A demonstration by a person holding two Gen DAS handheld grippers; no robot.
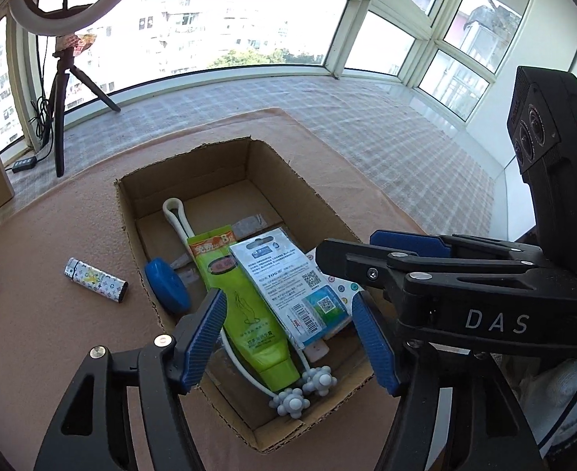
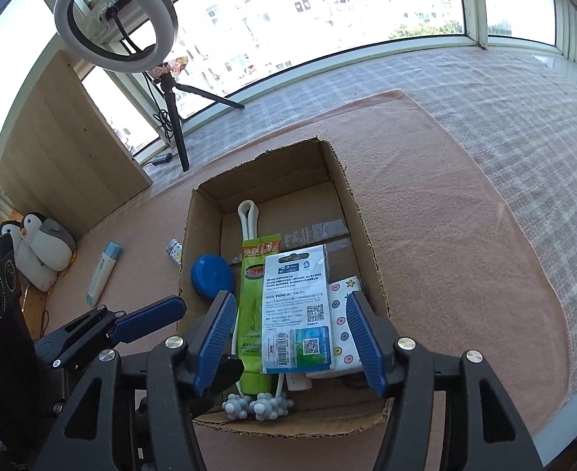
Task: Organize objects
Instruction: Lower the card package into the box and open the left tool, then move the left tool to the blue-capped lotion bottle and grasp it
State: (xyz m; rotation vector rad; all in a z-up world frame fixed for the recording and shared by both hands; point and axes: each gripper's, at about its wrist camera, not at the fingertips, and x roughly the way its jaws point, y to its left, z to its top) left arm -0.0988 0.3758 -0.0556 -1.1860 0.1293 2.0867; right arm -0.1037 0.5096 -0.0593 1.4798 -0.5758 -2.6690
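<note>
An open cardboard box [image 1: 209,168] [image 2: 268,172] sits on a pink mat. In it lie a white massager with grey knobbed balls [image 1: 304,388] [image 2: 247,216], a green tube [image 1: 245,306] [image 2: 251,314], a carded package with QR codes [image 1: 284,282] [image 2: 296,302], a blue round case [image 1: 166,286] [image 2: 211,274] and a dotted sticker sheet [image 2: 345,314]. My left gripper [image 1: 290,339] and right gripper [image 2: 290,339] both hover open over the box's near end, holding nothing. A patterned lighter [image 1: 96,284] [image 2: 174,251] lies on the mat left of the box.
A pale tube with a blue cap [image 2: 103,271] lies further left on the mat. Penguin plush toys [image 2: 41,251] and a wooden board [image 2: 64,129] stand at the far left. A ring light on a tripod [image 2: 115,19] stands by the window. A checked cloth [image 2: 484,98] covers the far surface.
</note>
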